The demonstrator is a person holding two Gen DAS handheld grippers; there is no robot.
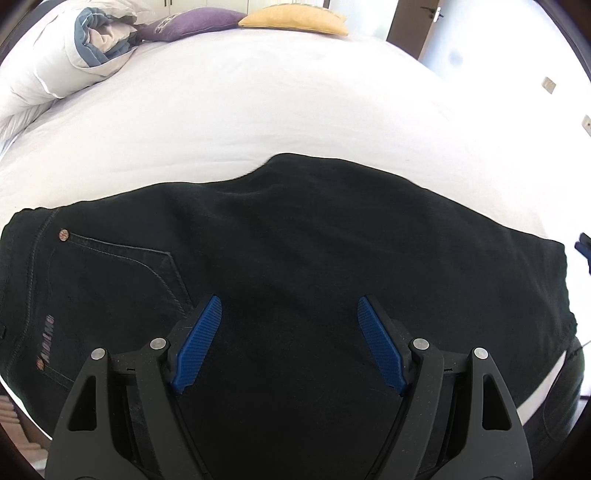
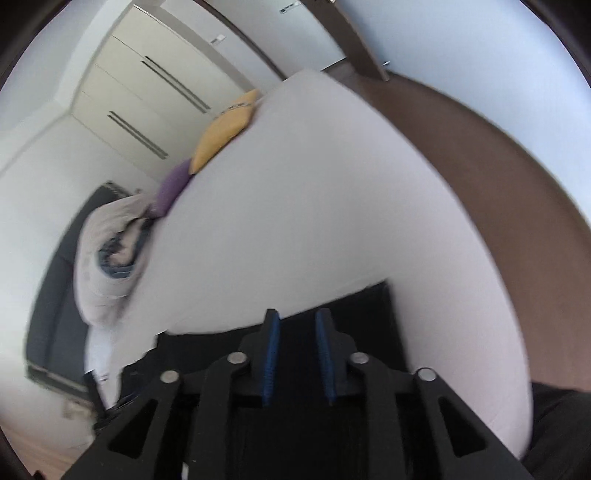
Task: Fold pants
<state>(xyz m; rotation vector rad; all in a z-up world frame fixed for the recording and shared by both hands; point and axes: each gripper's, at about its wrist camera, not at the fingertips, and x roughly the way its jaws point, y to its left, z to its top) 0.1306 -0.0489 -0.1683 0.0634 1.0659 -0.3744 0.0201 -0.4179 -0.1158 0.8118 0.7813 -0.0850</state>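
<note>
Here, the left gripper point(image 1: 290, 306) hangs over a pair of black pants point(image 1: 295, 240), its blue ribbed pads point(image 1: 197, 343) spread wide apart with nothing caught between them. The pants lie spread flat across the near part of a white bed point(image 1: 258, 110), a stitched back pocket point(image 1: 122, 273) with a copper rivet point(image 1: 64, 234) showing on the left side of that view. In the blurred right wrist view, the right gripper point(image 2: 297, 321) holds its pads point(image 2: 271, 354) a narrow gap apart; dark cloth of the pants point(image 2: 373, 306) lies below and beyond them, though whether any of it sits inside the gap cannot be told. Farther out, a yellow cushion point(image 1: 295, 18) and a purple cushion point(image 1: 188, 22) rest at the far edge of the bed, beside a bundled white and blue duvet point(image 1: 85, 40). Pale wardrobe doors point(image 2: 147, 92) and brown flooring point(image 2: 498, 177) frame the bed.
</note>
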